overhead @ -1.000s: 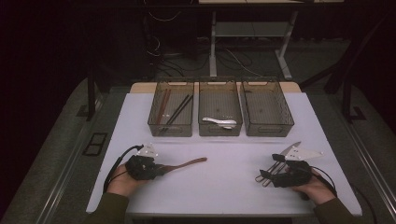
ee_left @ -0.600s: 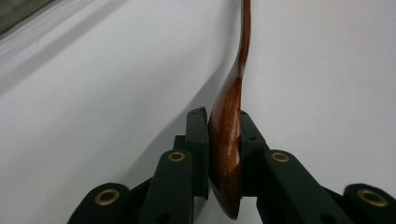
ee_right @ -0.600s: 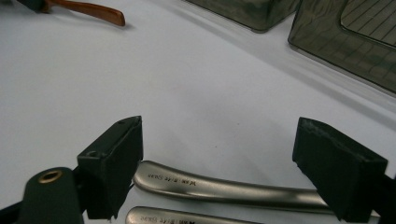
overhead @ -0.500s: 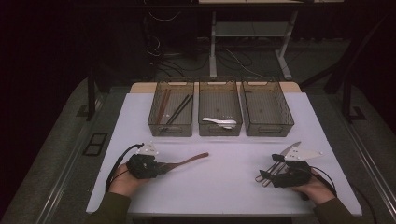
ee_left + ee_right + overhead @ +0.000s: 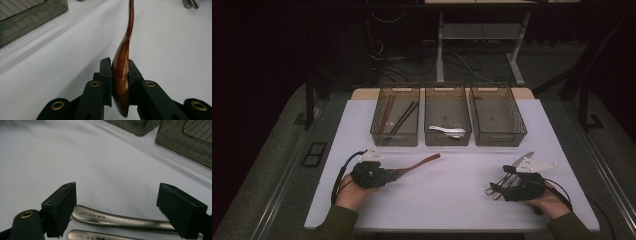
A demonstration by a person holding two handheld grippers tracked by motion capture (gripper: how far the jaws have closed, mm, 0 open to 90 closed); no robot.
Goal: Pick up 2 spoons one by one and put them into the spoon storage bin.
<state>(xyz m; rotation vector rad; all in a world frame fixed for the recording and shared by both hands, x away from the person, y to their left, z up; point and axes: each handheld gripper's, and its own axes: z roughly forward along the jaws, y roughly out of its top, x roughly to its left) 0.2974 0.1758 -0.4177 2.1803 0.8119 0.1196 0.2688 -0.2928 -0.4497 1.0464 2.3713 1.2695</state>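
We see the wooden spoon (image 5: 121, 75) clamped by its bowl, on edge, between the jaws of the left gripper (image 5: 119, 75), its slim handle running away over the white counter (image 5: 452, 195); from the high view the wooden spoon (image 5: 417, 165) lies low at the near left, pointing toward the middle of the counter. At the near right, the right gripper (image 5: 117, 207) stands with its jaws spread wide on either side of two metal handles (image 5: 120, 220) that lie flat on the counter, gripping nothing. Farther back we find three dark trays (image 5: 447, 137) side by side: the left one holds chopsticks (image 5: 402, 117), the middle one a white spoon (image 5: 446, 131).
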